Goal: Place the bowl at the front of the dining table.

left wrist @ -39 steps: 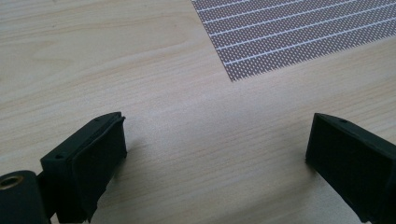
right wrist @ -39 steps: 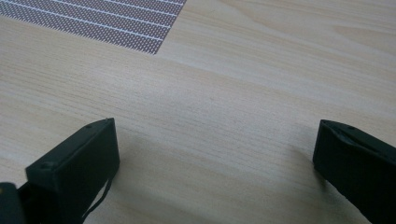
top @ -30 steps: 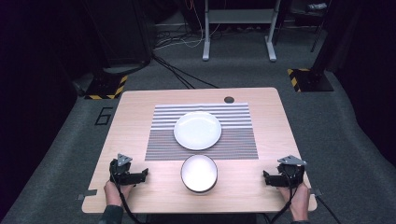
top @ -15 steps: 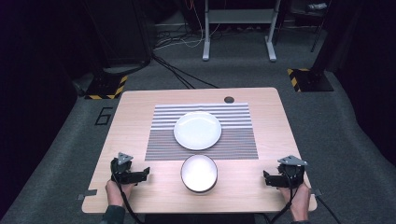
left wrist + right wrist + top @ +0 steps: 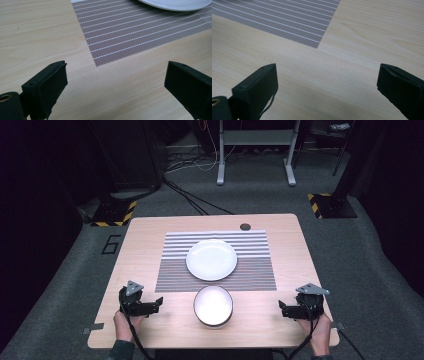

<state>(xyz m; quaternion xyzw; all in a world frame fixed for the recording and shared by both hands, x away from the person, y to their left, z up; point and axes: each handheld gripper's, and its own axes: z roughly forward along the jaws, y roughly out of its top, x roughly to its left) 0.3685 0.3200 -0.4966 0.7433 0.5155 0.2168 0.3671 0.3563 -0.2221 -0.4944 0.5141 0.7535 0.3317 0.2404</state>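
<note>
Both jaws apart, my left gripper (image 5: 159,302) and right gripper (image 5: 281,308) flank the bowl (image 5: 213,305); I'd approach level, grab its rim squarely

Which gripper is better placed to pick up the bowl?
Probably left. The left gripper is open and sits nearer the bowl than the open right gripper, though the difference is small.

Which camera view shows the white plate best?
The high view: the whole plate lies on the striped mat, behind the bowl. The left gripper view catches just its near rim; the right gripper view looks at mat and table.
</note>
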